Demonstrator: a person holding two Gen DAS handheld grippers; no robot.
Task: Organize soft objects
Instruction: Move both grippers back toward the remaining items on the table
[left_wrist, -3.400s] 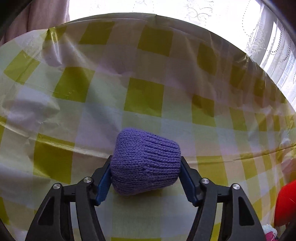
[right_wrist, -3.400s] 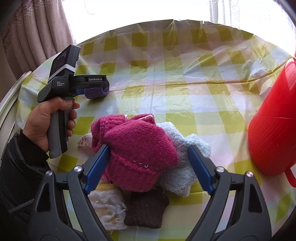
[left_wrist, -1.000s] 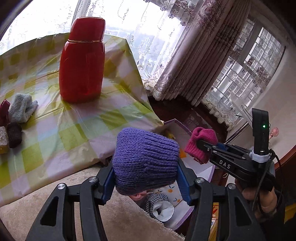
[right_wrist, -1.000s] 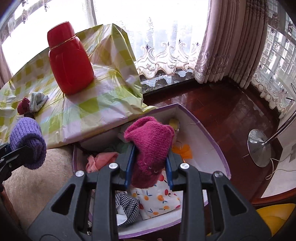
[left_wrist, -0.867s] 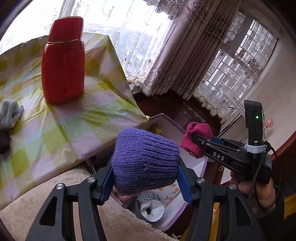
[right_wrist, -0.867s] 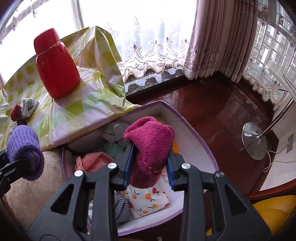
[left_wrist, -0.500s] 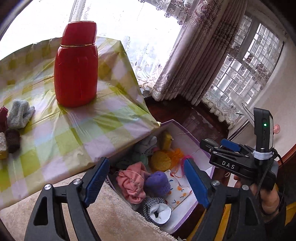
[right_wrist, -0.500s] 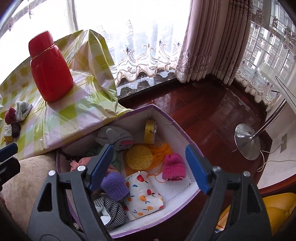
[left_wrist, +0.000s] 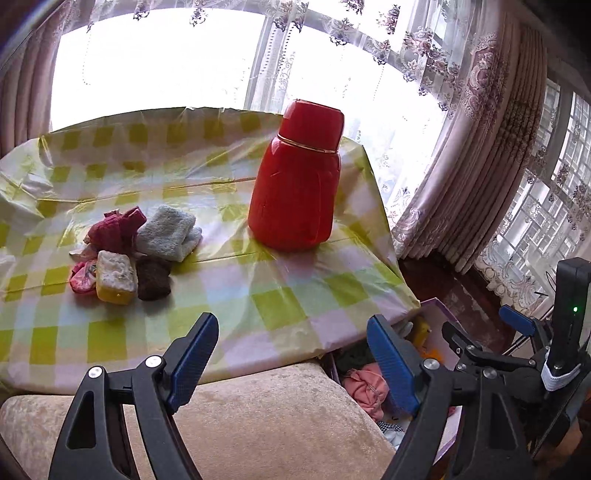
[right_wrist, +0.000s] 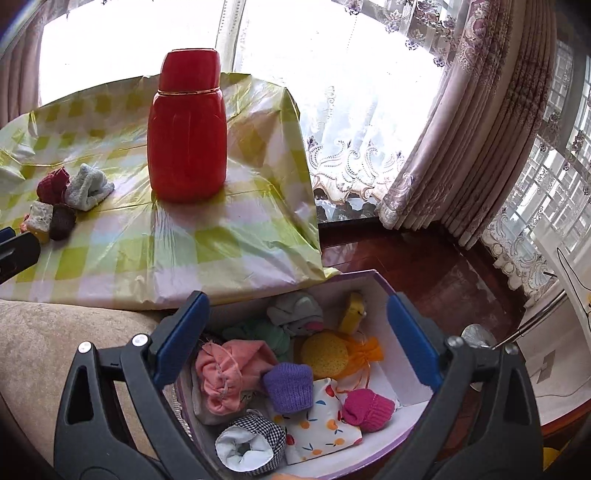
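My left gripper is open and empty, held above the beige cushion and facing the table. My right gripper is open and empty above the purple-rimmed box on the floor. In the box lie the purple knit hat, the magenta knit hat, a pink cloth and several other soft items. On the table a small pile remains: a dark red knit piece, a pale blue towel, a yellow sponge and a brown piece.
A tall red thermos stands on the yellow checked tablecloth right of the pile. A beige cushion lies below the table edge. The right gripper's body shows at the left view's right edge. Curtains and dark wooden floor lie beyond.
Both grippers opened and dropped the purple and magenta hats into the box. The left gripper then swung back toward the table; the right one stays over the box.
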